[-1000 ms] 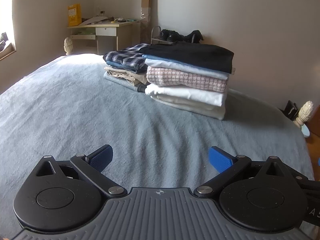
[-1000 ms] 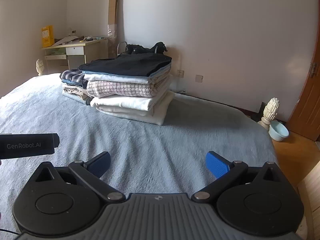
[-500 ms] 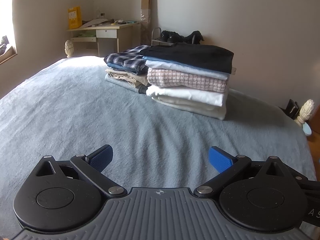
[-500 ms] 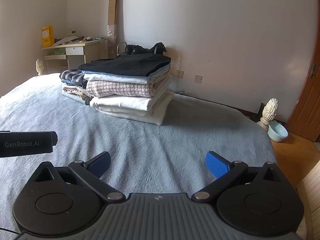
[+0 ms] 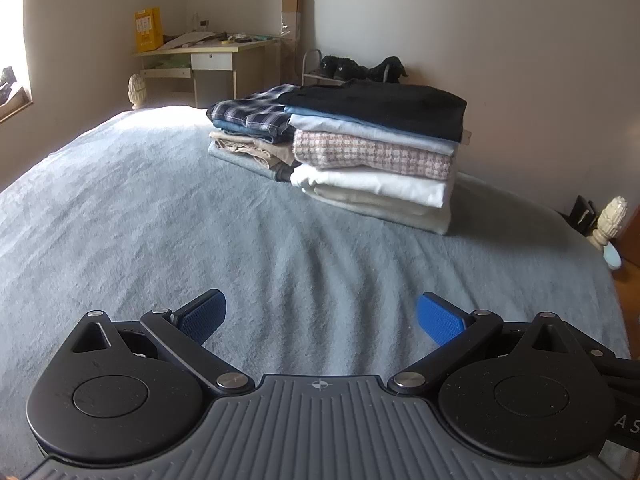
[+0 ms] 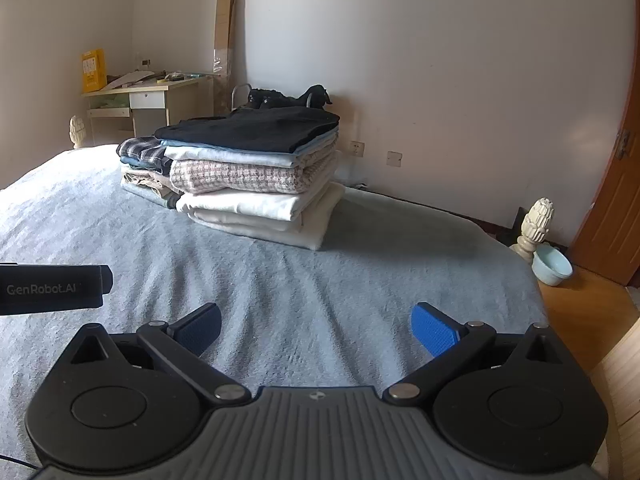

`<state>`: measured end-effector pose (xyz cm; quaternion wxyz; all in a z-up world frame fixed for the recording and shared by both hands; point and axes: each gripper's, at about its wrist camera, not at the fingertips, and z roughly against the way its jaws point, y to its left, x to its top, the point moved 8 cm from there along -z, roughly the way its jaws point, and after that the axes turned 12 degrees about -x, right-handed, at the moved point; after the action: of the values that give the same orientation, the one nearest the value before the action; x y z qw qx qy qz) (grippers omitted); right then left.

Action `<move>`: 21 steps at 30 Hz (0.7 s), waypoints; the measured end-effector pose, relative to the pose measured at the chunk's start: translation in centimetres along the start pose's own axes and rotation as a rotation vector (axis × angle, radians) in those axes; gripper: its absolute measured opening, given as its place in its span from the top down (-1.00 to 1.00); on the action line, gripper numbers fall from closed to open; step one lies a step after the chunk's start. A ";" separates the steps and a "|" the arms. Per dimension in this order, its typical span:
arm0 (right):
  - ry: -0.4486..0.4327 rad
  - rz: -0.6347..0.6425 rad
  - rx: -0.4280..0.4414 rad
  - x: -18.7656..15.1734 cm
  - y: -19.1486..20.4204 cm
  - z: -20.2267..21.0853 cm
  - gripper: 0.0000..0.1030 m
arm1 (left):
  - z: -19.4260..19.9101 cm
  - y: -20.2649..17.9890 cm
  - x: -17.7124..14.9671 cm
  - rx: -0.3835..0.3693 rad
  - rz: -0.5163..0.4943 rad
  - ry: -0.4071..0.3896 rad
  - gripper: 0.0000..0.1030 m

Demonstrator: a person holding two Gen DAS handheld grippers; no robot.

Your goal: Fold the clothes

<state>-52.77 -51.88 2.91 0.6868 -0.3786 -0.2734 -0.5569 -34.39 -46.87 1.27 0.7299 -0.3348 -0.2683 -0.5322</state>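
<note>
Folded clothes: two stacks sit side by side, touching, on the far part of the bed, well apart from both grippers. Nearer stack [image 5: 376, 160], bottom to top: cream, white, pink-and-white check, pale blue, black garment [image 5: 380, 102] on top. Behind it on the left, the lower stack [image 5: 252, 132] has grey and beige items under a blue plaid shirt [image 5: 256, 112].

Orientation: each folded piece lies flat, layers level. The folded edges of the nearer stack face the cameras. In the right wrist view its long axis runs from near left to far right, toward the wall; the black top [image 6: 256, 128] lies along the same line.

Bed cover [image 5: 160, 220]: grey-blue, lightly rippled, bare between stacks and grippers. No unfolded garment shows in either view.

Left gripper [image 5: 320, 316]: jaws spread wide, blue pads far apart, holding nothing, hovering low over the cover. Right gripper [image 6: 316, 326]: same state, wide open and empty. The left tool's body shows at the left edge of the right wrist view, so the two sit just beside each other.

Step, as judged: between garments, or at the end; everything visible is already folded and stacked. The next move calls for finding another loose item outside these views and laying it on the bare cover; if none remains, the task looks finished.

Surroundings: desk [image 5: 208, 52] in the far corner, wooden door [image 6: 612, 200] at right.
</note>
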 end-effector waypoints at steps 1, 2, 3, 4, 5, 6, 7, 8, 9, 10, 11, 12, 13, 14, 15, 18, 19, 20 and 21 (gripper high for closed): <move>0.000 0.001 -0.001 0.0 0.0 0.0 -1.00 | 0.0 0.0 0.0 0.000 0.000 0.000 -1.00; 0.000 0.001 -0.003 0.0 0.0 0.0 -1.00 | 0.1 0.0 0.0 0.000 0.001 0.000 -1.00; 0.000 0.002 -0.004 0.0 0.0 0.0 -1.00 | 0.1 0.0 -0.1 0.000 0.002 0.001 -1.00; 0.000 0.002 -0.006 0.0 0.0 0.0 -1.00 | 0.1 0.1 0.0 0.000 0.003 0.002 -1.00; 0.000 0.003 -0.007 0.0 0.0 -0.1 -1.00 | 0.1 0.1 0.0 -0.001 0.004 0.004 -1.00; 0.001 0.003 -0.009 0.0 -0.1 -0.1 -1.00 | 0.1 0.1 0.0 -0.001 0.005 0.006 -1.00; 0.002 0.003 -0.012 0.0 -0.1 -0.1 -1.00 | 0.1 0.2 0.0 -0.001 0.006 0.008 -1.00; 0.003 0.003 -0.014 0.0 -0.1 -0.2 -1.00 | 0.0 0.2 -0.1 -0.001 0.007 0.009 -1.00; 0.003 0.003 -0.017 0.0 -0.1 -0.1 -1.00 | 0.0 0.2 -0.1 -0.001 0.009 0.011 -1.00; 0.003 0.004 -0.019 0.0 -0.1 -0.1 -1.00 | 0.0 0.2 -0.1 -0.001 0.010 0.012 -1.00; 0.003 0.004 -0.021 -0.1 -0.1 -0.1 -1.00 | 0.0 0.2 -0.1 -0.001 0.011 0.013 -1.00; 0.004 0.004 -0.023 -0.1 -0.1 -0.1 -1.00 | 0.0 0.2 -0.1 -0.001 0.011 0.014 -1.00; 0.004 0.004 -0.025 -0.1 -0.2 -0.1 -1.00 | 0.0 0.1 -0.1 0.000 0.010 0.014 -1.00; 0.004 0.004 -0.027 -0.1 -0.2 -0.1 -1.00 | 0.0 0.1 -0.1 0.001 0.010 0.013 -1.00; 0.004 0.005 -0.028 -0.1 -0.2 -0.1 -1.00 | 0.0 0.1 -0.1 0.002 0.010 0.013 -1.00; 0.003 0.005 -0.029 -0.2 -0.2 0.0 -1.00 | 0.0 0.1 -0.1 0.003 0.010 0.013 -1.00; 0.002 0.005 -0.029 -0.2 -0.2 0.0 -1.00 | 0.0 0.1 -0.1 0.004 0.010 0.013 -1.00; 0.002 0.006 -0.029 -0.2 -0.2 0.0 -1.00 | 0.0 0.1 -0.1 0.004 0.011 0.013 -1.00; 0.001 0.007 -0.029 -0.2 -0.2 0.0 -1.00 | 0.0 0.2 -0.1 0.004 0.011 0.012 -1.00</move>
<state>-53.04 -51.75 2.81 0.6834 -0.3893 -0.2635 -0.5586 -34.26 -46.81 1.20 0.7351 -0.3314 -0.2630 -0.5297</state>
